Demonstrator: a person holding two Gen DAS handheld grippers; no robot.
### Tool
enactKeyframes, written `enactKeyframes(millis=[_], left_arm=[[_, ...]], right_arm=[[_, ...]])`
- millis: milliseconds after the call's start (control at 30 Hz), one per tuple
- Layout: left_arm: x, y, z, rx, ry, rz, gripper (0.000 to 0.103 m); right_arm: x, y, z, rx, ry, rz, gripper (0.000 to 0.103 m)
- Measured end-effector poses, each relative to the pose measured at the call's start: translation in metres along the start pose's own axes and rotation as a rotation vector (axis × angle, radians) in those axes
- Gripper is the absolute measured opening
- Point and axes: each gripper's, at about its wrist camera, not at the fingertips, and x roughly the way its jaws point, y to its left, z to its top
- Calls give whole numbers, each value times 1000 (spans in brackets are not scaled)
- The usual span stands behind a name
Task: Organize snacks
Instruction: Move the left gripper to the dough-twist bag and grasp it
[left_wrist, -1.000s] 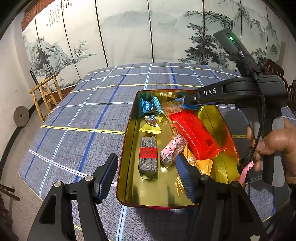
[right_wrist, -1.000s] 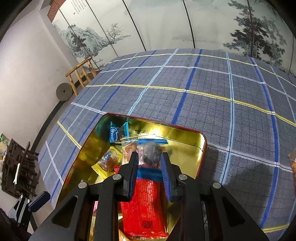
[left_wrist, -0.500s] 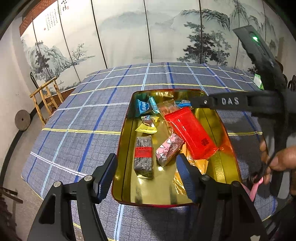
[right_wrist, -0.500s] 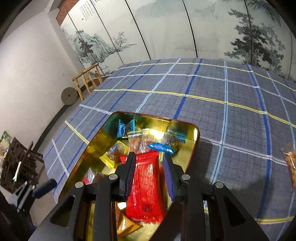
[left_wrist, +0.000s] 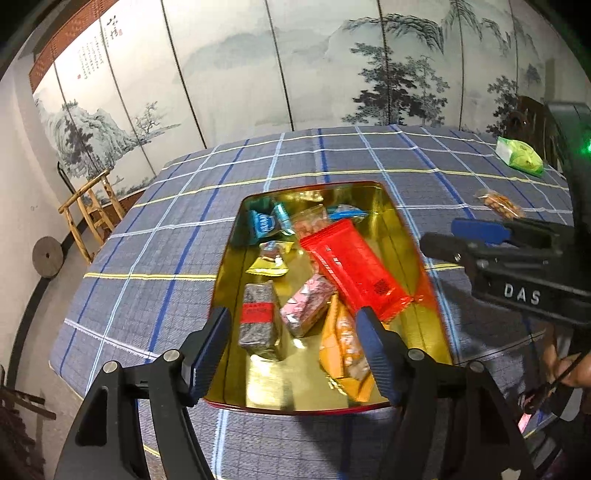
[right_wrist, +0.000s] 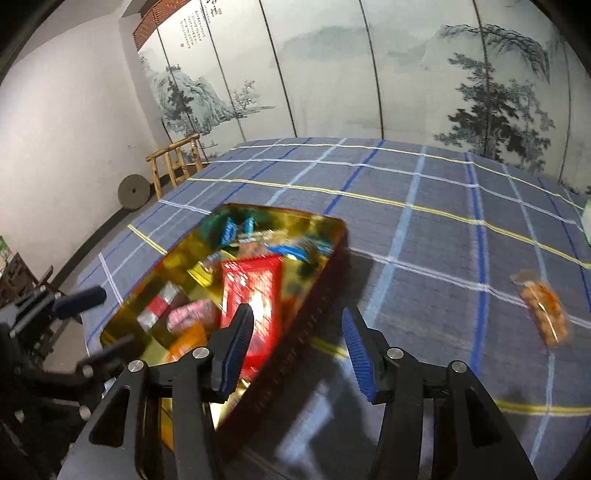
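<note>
Right hand-held gripper (right_wrist: 297, 347) now off the red packet (left_wrist: 352, 267), jaws opening, empty; left hand-held gripper (left_wrist: 291, 349) likewise opening, empty.

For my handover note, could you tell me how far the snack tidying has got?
Done: the red packet and several sweets lie in the gold tin tray. In hand: nothing; the right hand-held gripper is opening, empty. Left: the orange snack bag and green packet on the cloth.
</note>
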Motion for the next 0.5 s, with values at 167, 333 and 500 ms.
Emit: enactKeyframes(millis=[167,333,500], left_arm=[[-4,-16,3,35,-9,2,70],[-6,-31,7,62,-13,-1,71],[-5,-49,10,99,-15,-3,75]], right_arm=[[-10,-19,-16,20,1,-33,56],[-18,-41,-28,59,0,-57,59],[-27,-60,-39,81,-5,-79,63]])
